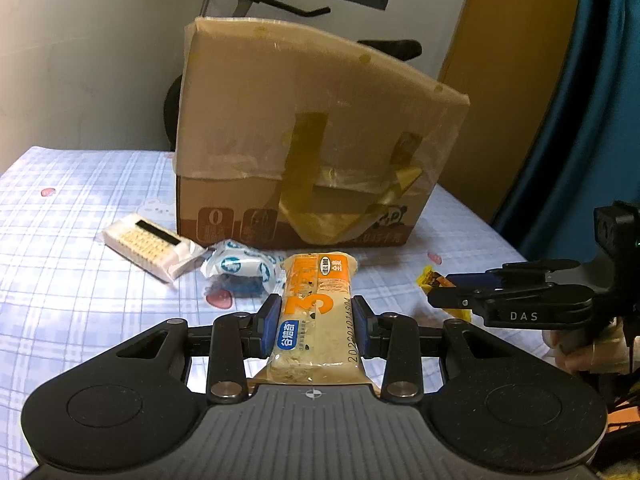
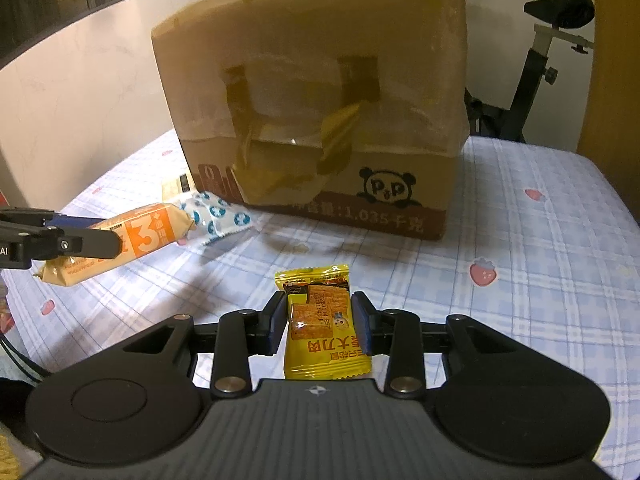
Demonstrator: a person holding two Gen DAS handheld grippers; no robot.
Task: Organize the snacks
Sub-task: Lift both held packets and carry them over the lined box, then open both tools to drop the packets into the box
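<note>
left gripper: jaws narrow, blue pads pressed on both long sides of the orange snack bar, centre of the left wrist frame; gripped mid-length, so the wrapper sticks out fore and aft and looks balanced; in the right wrist view the bar hangs clear of the cloth at left edge

right gripper: jaws at their tightest, clamped on the yellow cracker packet, lower centre of the right wrist frame; thin flat pack, so a narrow pinch by its edges suits it

cardboard box: upper centre in both views, standing on the checked tablecloth; front wall torn open under loose tape; probably the target for both snacks, hence both grippers face it

loose snacks: white wafer pack and blue-white packet lie on the cloth at the box's lower left corner, just beyond the bar's tip; not yet sorted

step, judged: both items picked, carry to box pending

risk: slick wrappers may slip; torn opening is ragged
</note>
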